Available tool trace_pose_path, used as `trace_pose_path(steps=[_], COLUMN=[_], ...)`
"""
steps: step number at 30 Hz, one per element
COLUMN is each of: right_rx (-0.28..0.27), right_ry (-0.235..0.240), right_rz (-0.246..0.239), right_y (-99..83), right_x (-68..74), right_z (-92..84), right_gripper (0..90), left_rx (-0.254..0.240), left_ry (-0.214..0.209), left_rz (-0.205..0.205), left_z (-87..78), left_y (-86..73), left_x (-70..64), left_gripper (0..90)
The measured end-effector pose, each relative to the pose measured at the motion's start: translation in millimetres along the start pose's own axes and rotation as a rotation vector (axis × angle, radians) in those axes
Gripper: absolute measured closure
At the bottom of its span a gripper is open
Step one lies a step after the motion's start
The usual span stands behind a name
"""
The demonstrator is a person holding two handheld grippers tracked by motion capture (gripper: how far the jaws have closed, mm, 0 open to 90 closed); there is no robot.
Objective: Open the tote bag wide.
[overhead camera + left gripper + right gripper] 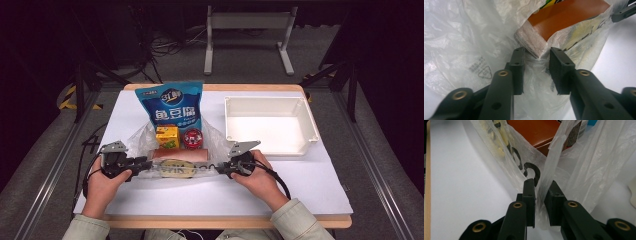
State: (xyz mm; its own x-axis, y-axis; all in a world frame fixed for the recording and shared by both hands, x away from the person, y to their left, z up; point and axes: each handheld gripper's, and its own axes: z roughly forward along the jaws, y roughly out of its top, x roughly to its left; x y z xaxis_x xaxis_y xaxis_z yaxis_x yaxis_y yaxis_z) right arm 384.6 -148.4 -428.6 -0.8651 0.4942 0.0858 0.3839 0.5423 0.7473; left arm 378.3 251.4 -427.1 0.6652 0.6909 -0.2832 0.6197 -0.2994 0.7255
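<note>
At the near left of the white table [300, 190], the left gripper [141, 163] has its black jaws set around a bunched fold of the thin clear plastic bag [461, 45], a gap showing on either side, so they stand released. Lying mid-table, this bag holds a brown flat box [181, 154], an orange juice carton [167, 137] and a red round tin [193, 138], with a blue snack pouch [172, 105] behind. Rightward, the right gripper [221, 168] straddles the bag's other edge, its jaws slightly parted, not clamped. Farthest right sits an empty white plastic tray [270, 101].
</note>
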Motion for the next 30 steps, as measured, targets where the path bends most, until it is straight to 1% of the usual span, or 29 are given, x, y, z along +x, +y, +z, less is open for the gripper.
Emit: trace_pose_path(steps=[1, 2, 3, 5, 6, 7, 8, 9, 10, 11, 12, 13, 15, 16, 19, 20, 21, 25, 28, 30], right_rx=[-0.001, -0.001, -0.001, -0.004, -0.008, -0.009, -0.012, -0.021, -0.021, -0.032, -0.035, -0.032, -0.020, -0.013, 0.014, 0.023, 0.027, 0.044, 0.064, 0.077], right_ry=[0.000, 0.000, 0.000, -0.001, 0.000, 0.002, 0.003, -0.004, -0.004, -0.018, -0.026, -0.025, -0.025, -0.022, -0.012, -0.013, -0.015, 0.008, 0.015, 0.016], right_rz=[-0.002, -0.004, -0.009, -0.011, -0.013, -0.016, -0.022, -0.030, -0.030, -0.047, -0.057, -0.064, -0.073, -0.077, -0.092, -0.103, -0.112, -0.122, -0.129, -0.137], right_y=[0.2, 0.4, 0.8, 1.5, 1.9, 2.3, 2.8, 3.4, 3.4, 4.3, 5.9, 6.8, 8.3, 9.1, 11.8, 12.5, 12.8, 12.0, 11.1, 10.3], right_x=[0.3, 0.6, 0.8, 1.2, 1.1, 1.3, 1.6, 2.4, 2.4, 3.2, 3.8, 3.7, 4.0, 3.9, 4.9, 5.1, 5.2, 6.5, 8.1, 8.3], right_z=[-0.1, -0.3, -0.5, -0.6, -0.2, 0.7, 1.9, 3.2, 3.2, 5.3, 8.1, 10.2, 15.1, 17.8, 22.5, 22.8, 22.7, 22.4, 21.8, 21.2], right_gripper=[80.2, 81.1, 81.8, 82.3, 80.7, 78.4, 73.8, 64.9, 64.9, 59.8, 55.6, 55.0, 57.6, 60.9, 80.7, 86.5, 88.8, 89.7, 89.9, 89.9], left_rx=[0.005, 0.013, 0.017, 0.024, 0.024, 0.022, 0.022, 0.022, 0.022, 0.023, 0.020, 0.018, 0.014, 0.013, 0.007, 0.004, 0.003, -0.011, -0.010, -0.008], left_ry=[0.005, 0.007, 0.009, 0.011, 0.010, 0.010, 0.010, 0.007, 0.007, 0.008, 0.006, 0.001, -0.006, -0.008, -0.006, -0.003, -0.008, -0.002, 0.014, 0.009], left_rz=[0.010, 0.004, 0.008, 0.012, 0.013, 0.015, 0.017, 0.015, 0.015, 0.015, 0.001, 0.002, -0.006, -0.008, -0.013, -0.007, -0.011, -0.022, -0.011, -0.013], left_z=[-0.7, -1.1, -1.2, -2.0, -2.3, -2.7, -3.3, -3.9, -3.9, -4.9, -5.5, -6.2, -7.2, -7.7, -8.7, -9.2, -9.7, -9.8, -7.6, -6.9], left_y=[0.0, -0.4, -0.5, -1.0, -1.4, -1.8, -2.4, -3.4, -3.4, -5.2, -6.7, -7.9, -10.4, -11.2, -12.6, -12.8, -13.2, -14.6, -15.4, -16.0], left_x=[0.4, -0.2, 0.0, 0.2, 0.4, 0.6, 0.7, 0.6, 0.6, 0.9, 0.3, 0.9, 1.4, 1.6, 1.3, 1.7, 1.9, 3.5, 3.1, 4.1], left_gripper=[72.7, 77.0, 80.6, 84.5, 85.8, 86.8, 87.6, 88.1, 88.4, 88.4, 88.6, 88.6, 88.6, 88.6, 88.6, 88.6, 88.6, 88.5, 88.6, 88.6])
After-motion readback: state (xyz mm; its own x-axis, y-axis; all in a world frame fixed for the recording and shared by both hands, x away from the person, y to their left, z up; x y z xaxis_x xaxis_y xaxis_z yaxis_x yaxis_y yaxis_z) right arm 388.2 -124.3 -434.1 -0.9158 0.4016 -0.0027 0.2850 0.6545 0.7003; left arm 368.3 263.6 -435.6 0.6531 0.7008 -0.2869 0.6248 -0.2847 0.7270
